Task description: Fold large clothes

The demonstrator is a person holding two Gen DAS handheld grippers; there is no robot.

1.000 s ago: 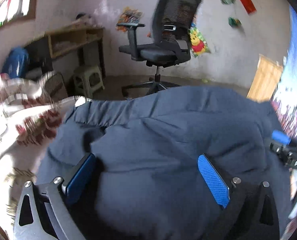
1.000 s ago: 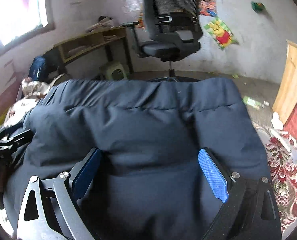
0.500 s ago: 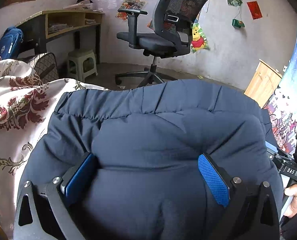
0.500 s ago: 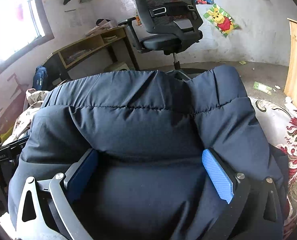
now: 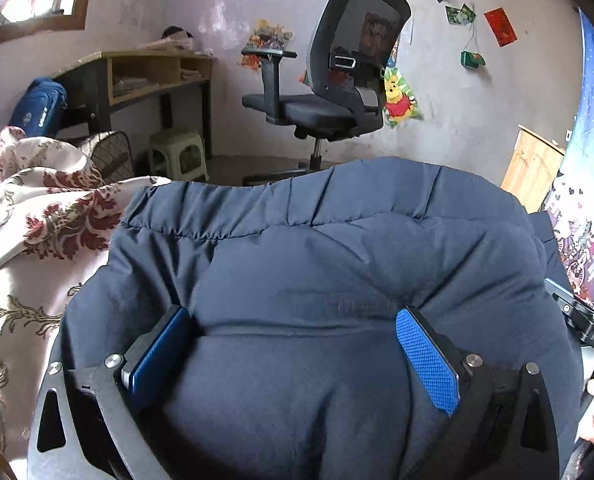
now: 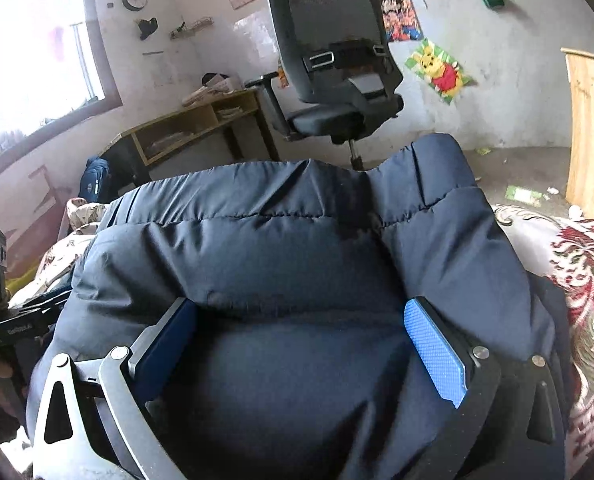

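Navy quilted fabric fills both views: the padded jacket (image 5: 305, 264) lies bunched on the bed, over the floral bedspread (image 5: 37, 232), its stitched hem toward the office chair (image 5: 337, 80) across the room. The left claw (image 5: 293, 344) stands wide, its blue pads spread with a thick hump of jacket bulging between them; the right claw (image 6: 301, 340) is spread just as wide over the other side of the same garment. Whether the pads pinch the cloth or merely straddle it, I cannot tell, since the padding swells past both fingers.

To my eye this is the middle of a fold, with both claws working the near edge of the jacket side by side. The next move would call for a firm bite through several puffy layers, then both hands travelling together so the bulk turns over evenly. Padding this springy may well slip or bounce open again.
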